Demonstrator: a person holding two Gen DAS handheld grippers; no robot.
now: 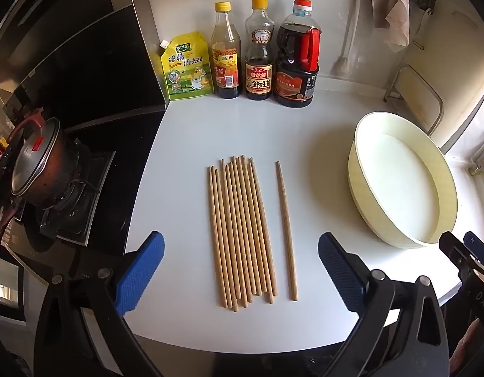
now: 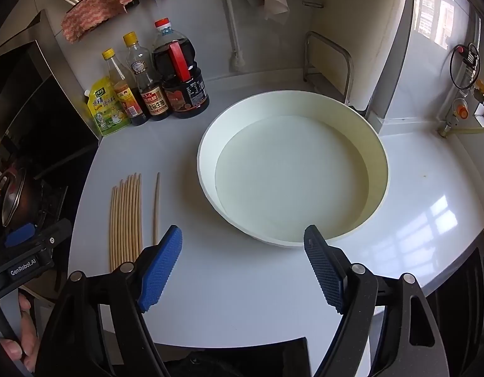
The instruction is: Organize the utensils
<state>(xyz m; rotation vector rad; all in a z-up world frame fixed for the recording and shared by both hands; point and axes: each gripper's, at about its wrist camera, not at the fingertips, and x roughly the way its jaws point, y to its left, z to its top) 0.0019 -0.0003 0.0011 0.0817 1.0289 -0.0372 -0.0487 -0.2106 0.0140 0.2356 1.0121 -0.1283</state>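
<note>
Several wooden chopsticks (image 1: 242, 232) lie side by side in a bundle on the white counter (image 1: 185, 144), with a single chopstick (image 1: 286, 229) apart to their right. My left gripper (image 1: 241, 262) hovers above their near ends, open, nothing between its blue pads. A round cream basin (image 2: 380, 144) stands empty on the counter to the right. My right gripper (image 2: 243, 267) hangs open just in front of the basin's near rim, holding nothing. The chopstick bundle (image 2: 126, 220) and the lone chopstick (image 2: 156, 207) show at the left of the right wrist view.
Three sauce bottles (image 1: 257, 53) and a yellow seasoning pouch (image 1: 187, 66) line the back wall. A gas stove with a lidded pot (image 1: 38, 163) sits left of the counter. A metal rack (image 2: 330, 62) leans behind the basin. A cloth (image 2: 94, 6) hangs above.
</note>
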